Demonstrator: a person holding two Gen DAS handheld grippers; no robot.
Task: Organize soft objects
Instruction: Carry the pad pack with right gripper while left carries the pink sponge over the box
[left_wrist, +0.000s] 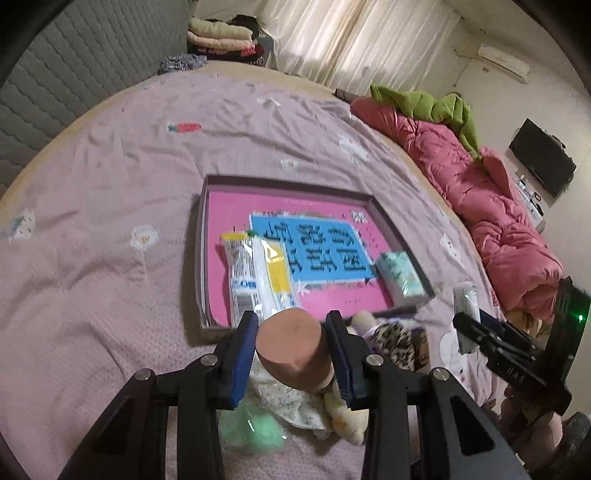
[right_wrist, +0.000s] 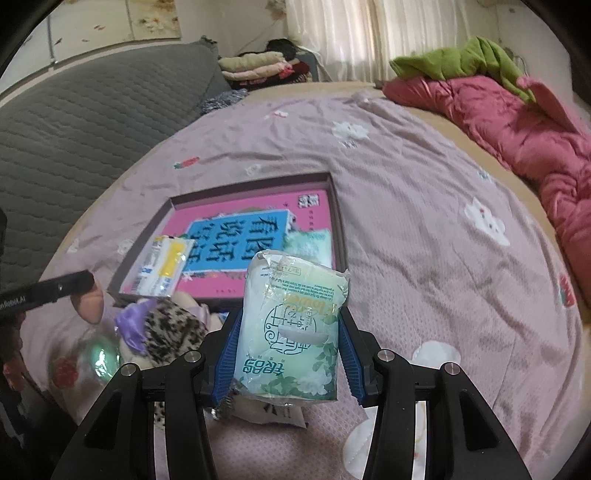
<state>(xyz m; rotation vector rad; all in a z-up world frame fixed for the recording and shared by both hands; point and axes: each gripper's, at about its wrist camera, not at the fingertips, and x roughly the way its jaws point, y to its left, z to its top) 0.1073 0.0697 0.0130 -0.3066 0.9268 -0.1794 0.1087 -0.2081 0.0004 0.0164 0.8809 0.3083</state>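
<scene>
Both tools are loaded just short of the tray (left_wrist: 207, 184): the left gripper (left_wrist: 291, 347) pinches a brown sponge (left_wrist: 291, 343), the right gripper (right_wrist: 286, 354) squeezes a tissue pack (right_wrist: 291, 328). I'd carry each over the tray's near rim before letting go.

Both wrist views low over the bed, facing the curtains, sharing the pink tray (left_wrist: 402, 236) (right_wrist: 338, 221)

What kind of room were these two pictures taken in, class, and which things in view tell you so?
Most likely a bedroom. A bed sheet with flower patches spreads over a wide bed, a pink quilt lies bunched along its edge, and folded clothes are stacked near the curtains.
</scene>
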